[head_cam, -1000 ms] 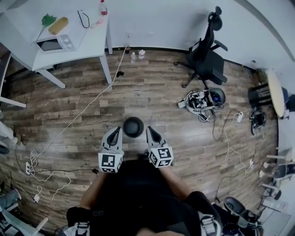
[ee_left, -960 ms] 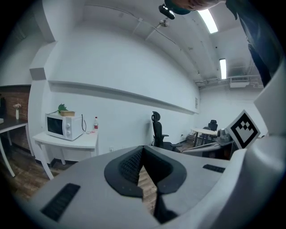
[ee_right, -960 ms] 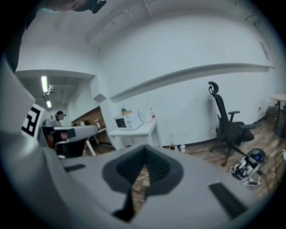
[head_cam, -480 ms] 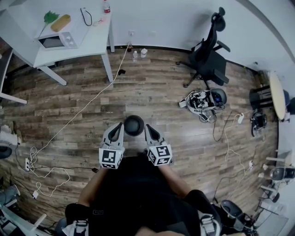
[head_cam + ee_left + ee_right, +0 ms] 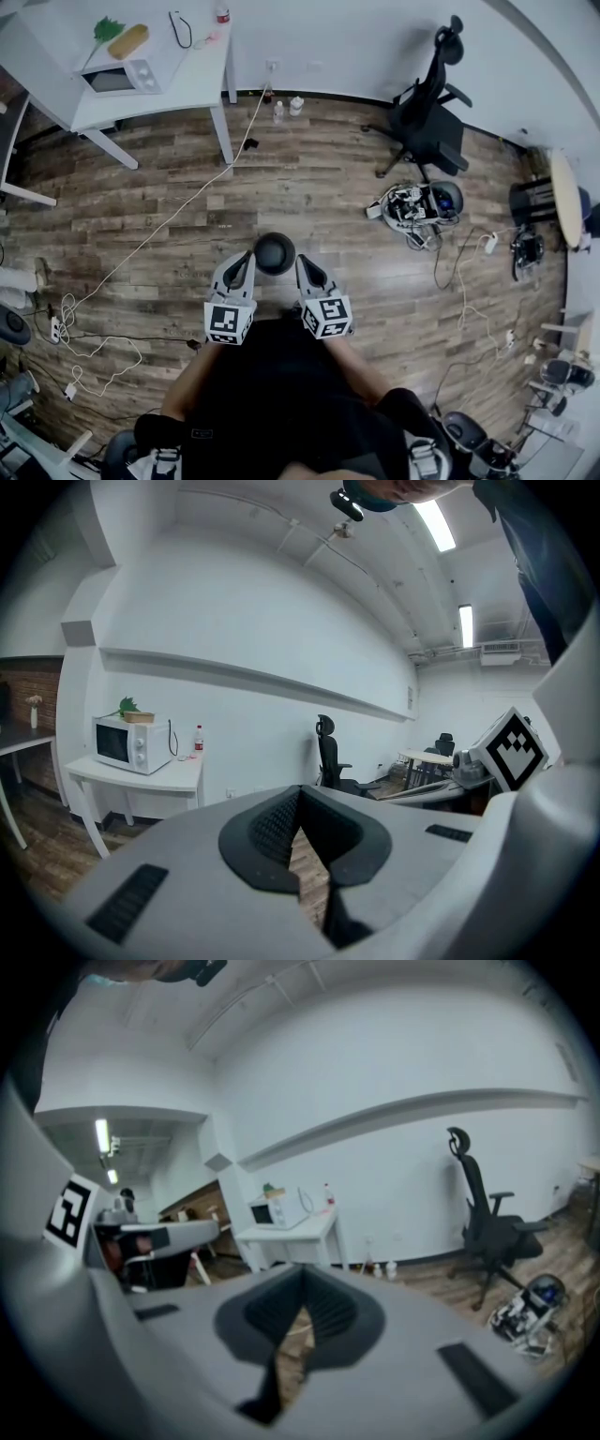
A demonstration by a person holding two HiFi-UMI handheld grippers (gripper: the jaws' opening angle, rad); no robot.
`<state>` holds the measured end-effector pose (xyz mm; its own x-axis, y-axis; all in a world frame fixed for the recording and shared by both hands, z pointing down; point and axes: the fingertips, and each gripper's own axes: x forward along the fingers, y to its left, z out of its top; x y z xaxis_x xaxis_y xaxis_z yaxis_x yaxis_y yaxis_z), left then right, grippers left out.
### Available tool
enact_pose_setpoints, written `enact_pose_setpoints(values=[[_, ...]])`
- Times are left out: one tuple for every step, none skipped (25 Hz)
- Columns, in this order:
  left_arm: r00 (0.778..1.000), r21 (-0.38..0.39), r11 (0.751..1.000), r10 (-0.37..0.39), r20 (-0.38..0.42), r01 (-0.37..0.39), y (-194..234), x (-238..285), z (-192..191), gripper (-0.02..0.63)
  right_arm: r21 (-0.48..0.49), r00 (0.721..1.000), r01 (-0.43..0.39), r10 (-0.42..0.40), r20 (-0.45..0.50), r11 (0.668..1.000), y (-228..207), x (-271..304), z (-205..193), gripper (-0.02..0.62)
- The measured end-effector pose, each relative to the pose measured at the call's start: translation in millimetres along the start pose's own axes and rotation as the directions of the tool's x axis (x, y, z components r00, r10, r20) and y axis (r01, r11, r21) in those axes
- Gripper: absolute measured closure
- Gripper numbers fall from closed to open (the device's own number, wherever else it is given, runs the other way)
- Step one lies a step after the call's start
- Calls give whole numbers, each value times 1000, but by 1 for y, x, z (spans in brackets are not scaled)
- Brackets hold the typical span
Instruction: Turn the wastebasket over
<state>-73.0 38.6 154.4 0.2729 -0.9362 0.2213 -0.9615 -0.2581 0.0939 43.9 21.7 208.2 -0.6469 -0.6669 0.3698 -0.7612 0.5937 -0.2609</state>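
The wastebasket is a small dark round bin that stands on the wooden floor, seen from above in the head view. My left gripper is held just left of it and my right gripper just right of it, both above the floor and pointing away from me. Both are shut with nothing between the jaws. In the left gripper view my left gripper shows only its closed grey jaws against the room. The right gripper view shows the same of my right gripper. Neither gripper view shows the wastebasket.
A white table with a microwave stands at the back left. A black office chair and a pile of gear are at the right. White cables trail across the floor at the left.
The view has shifted slightly; both grippers stay either side of the wastebasket, still shut.
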Motion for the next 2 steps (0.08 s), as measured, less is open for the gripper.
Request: enact_pose_setpoints(values=[[1000,-4,1000,-2,-1,2,-2,-1,-1,571,0,1000,0,0,-3,1000,0,-2,-1,563],[1000,-8,1000,-4,-2,4,-5,-2,-2,571,0,1000,1,-1,-5,1000,0,-5,-3,563]])
